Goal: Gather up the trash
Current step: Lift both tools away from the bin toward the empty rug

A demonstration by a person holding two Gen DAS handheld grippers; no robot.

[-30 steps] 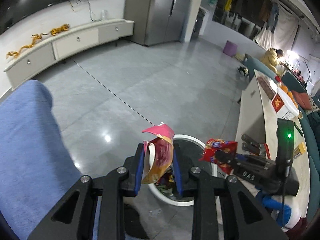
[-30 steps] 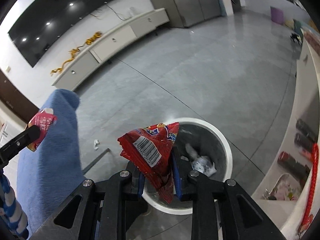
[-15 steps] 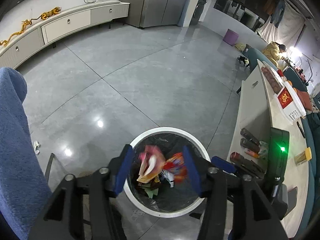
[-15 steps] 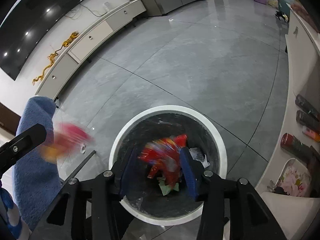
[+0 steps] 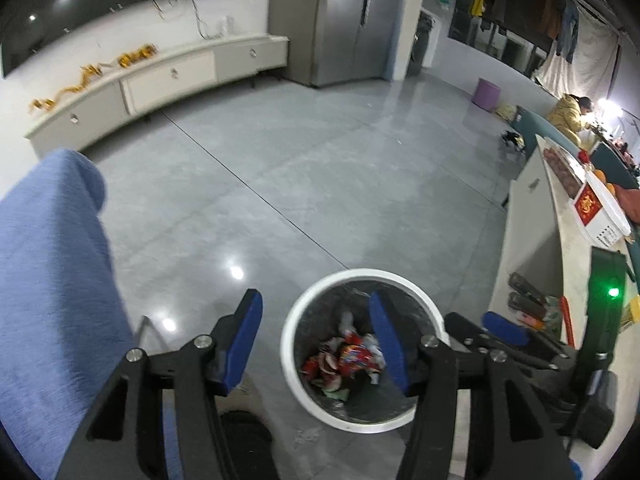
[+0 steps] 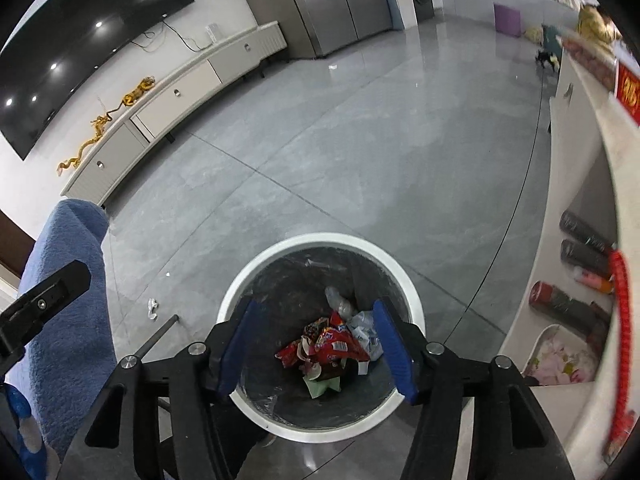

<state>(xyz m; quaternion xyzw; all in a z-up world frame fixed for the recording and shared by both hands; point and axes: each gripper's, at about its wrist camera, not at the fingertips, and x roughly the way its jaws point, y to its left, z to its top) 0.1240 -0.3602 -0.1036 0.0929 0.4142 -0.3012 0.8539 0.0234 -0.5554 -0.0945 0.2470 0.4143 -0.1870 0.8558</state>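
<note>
Both grippers hang over a round white-rimmed trash bin [image 6: 320, 432] on the floor. The right gripper [image 6: 318, 344] has its blue-padded jaws spread and widening, with nothing between them; straight below, at the bin's bottom, lies a heap of crumpled snack wrappers [image 6: 328, 350], red ones on top. The left gripper [image 5: 318, 338] is likewise spread, widening and empty, with the bin at its 3 o'clock side. So this load appears dropped in. One small white scrap [image 6: 152, 307] lies on the floor at 9 o'clock from the bin in the right view, and may be left to collect. A blue fleece-covered shape [image 6: 68, 300] stands at far left. Beyond, glossy grey floor tiles [image 6: 360, 152] stretch to a long white cabinet [image 6: 176, 92] at 11 o'clock under a dark wall screen [image 6: 80, 52]. A white counter [image 6: 576, 128] runs along 3 o'clock.
</note>
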